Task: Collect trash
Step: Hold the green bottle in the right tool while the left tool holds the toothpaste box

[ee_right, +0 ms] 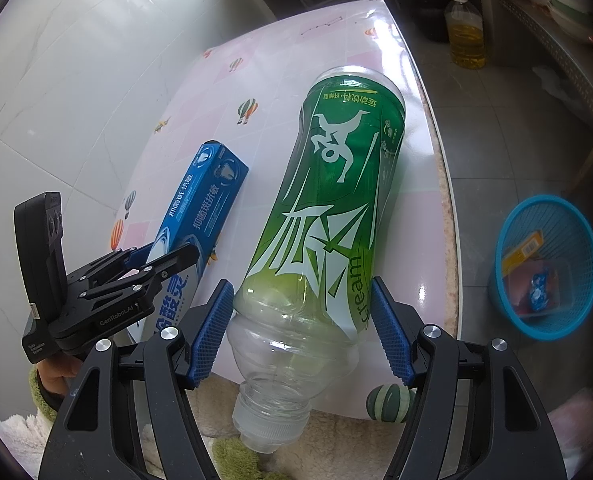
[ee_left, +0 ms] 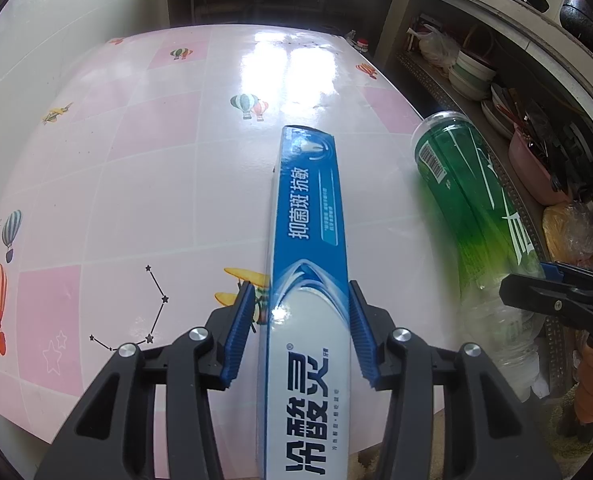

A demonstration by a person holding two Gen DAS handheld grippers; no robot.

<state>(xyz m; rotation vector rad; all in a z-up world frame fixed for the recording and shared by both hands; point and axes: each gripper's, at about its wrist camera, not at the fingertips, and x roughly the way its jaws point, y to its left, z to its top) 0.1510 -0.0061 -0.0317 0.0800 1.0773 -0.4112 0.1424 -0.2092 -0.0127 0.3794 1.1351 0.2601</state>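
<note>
A blue and white toothpaste box (ee_left: 308, 216) lies lengthwise on the pink checked table (ee_left: 136, 160). Its near end sits between the pads of my left gripper (ee_left: 301, 284). A narrow gap shows beside the left pad, so the pads do not press on the box. The right wrist view shows the same left gripper (ee_right: 164, 256) around the box (ee_right: 208, 196). A green-labelled clear plastic bottle (ee_right: 336, 184) points its cap toward the camera, out past the table's near edge. My right gripper (ee_right: 301, 282) is shut on the bottle's lower body, both pads against it. The bottle (ee_left: 464, 200) also appears at the right of the left wrist view.
A blue mesh waste basket (ee_right: 500, 240) stands on the floor to the right of the table, with a yellow carton and wrappers inside. A jug of yellow oil (ee_right: 464, 32) stands further back. Shelves with bowls (ee_left: 472, 76) run along the right. A hand in a green sleeve (ee_right: 52, 376) holds the left gripper.
</note>
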